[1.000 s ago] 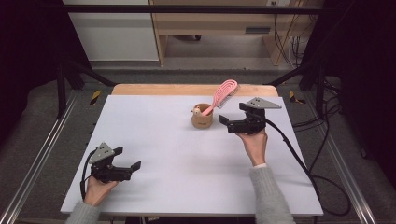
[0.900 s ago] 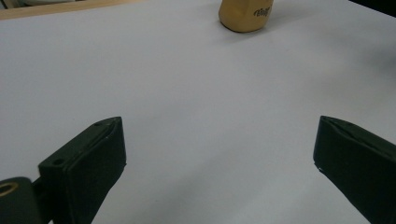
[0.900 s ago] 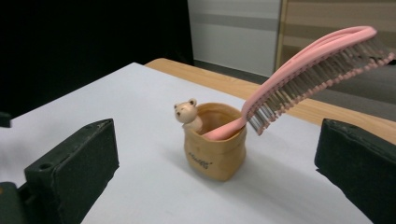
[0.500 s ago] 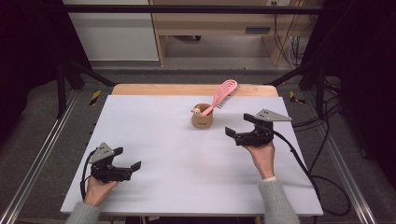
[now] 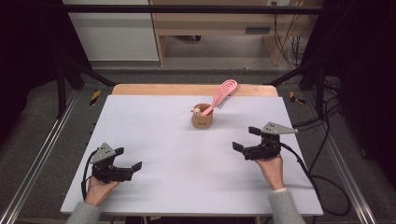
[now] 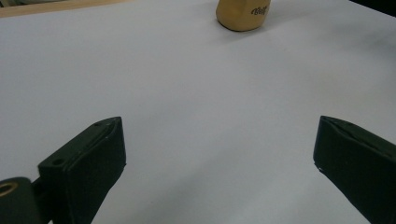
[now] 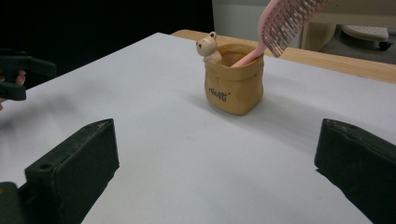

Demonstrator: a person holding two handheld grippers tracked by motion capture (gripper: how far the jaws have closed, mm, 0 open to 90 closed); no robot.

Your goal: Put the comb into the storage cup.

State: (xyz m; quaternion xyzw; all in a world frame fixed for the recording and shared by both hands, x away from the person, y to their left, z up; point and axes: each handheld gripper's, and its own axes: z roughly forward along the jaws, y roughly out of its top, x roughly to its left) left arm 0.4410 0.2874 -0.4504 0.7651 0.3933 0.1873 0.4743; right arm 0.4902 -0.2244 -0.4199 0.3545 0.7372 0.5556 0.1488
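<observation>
Far centre of the table (image 5: 154, 121): tan pot (image 5: 202, 118), pink brush (image 5: 223, 93) leaning inside.
My right tongs (image 5: 246, 138): released, near-right of pot.
My left tongs (image 5: 128, 158): released, near-left corner.

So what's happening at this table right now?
A person holds a gripper in each hand over a white table. A pink hairbrush stands handle-down in a tan pot with a small bear on its rim. The right gripper is open and empty, short of the pot. The left gripper is open near the front edge.
</observation>
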